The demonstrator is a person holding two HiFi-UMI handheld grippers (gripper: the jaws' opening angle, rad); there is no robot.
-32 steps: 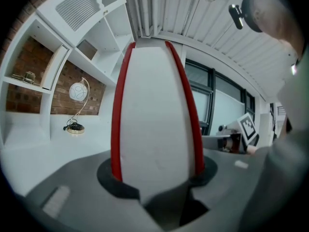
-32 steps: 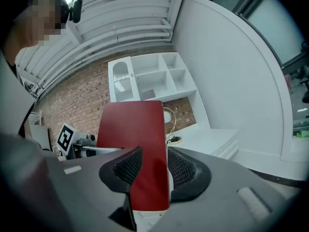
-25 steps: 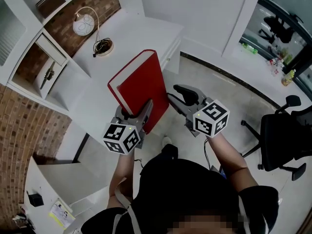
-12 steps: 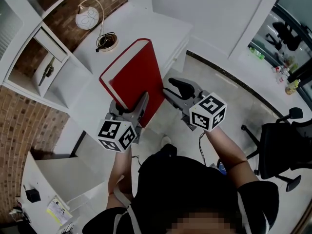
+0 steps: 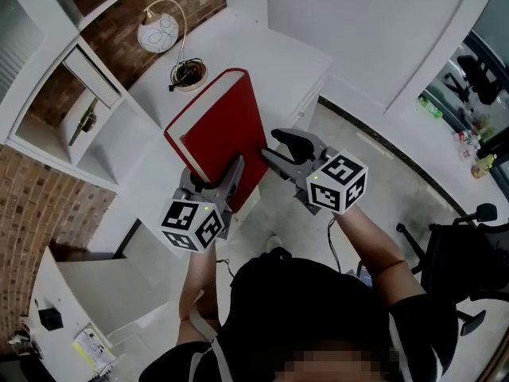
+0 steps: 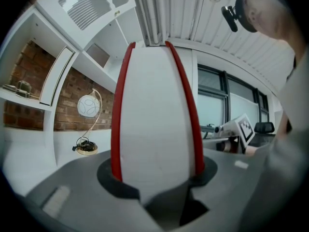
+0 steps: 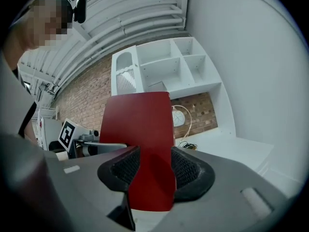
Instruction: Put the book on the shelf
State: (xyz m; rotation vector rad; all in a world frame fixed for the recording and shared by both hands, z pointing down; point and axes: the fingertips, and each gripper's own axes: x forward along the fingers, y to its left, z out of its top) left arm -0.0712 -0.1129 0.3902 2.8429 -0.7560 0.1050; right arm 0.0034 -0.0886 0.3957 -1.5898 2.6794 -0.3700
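Observation:
A thick red book (image 5: 223,126) stands upright over the white desk (image 5: 262,54), pages facing me. My left gripper (image 5: 213,172) is shut on its lower edge; in the left gripper view the white page block (image 6: 154,115) fills the jaws between the red covers. My right gripper (image 5: 278,148) is at the book's right edge and its jaws are opening. In the right gripper view the book's red surface (image 7: 140,124) lies between the ribbed pads (image 7: 126,167), and I see no firm press. The white shelf unit (image 5: 87,110) stands to the left.
A globe lamp (image 5: 159,32) with a coiled cord (image 5: 188,74) sits on the desk behind the book. The shelf compartments (image 7: 169,66) have brick behind them. A black office chair (image 5: 469,249) stands at the right on the floor.
The right gripper has moved left and forward: it stood apart from the book and now has the book's right edge between its jaws. The left gripper keeps its hold, and the book has moved a little toward the lamp.

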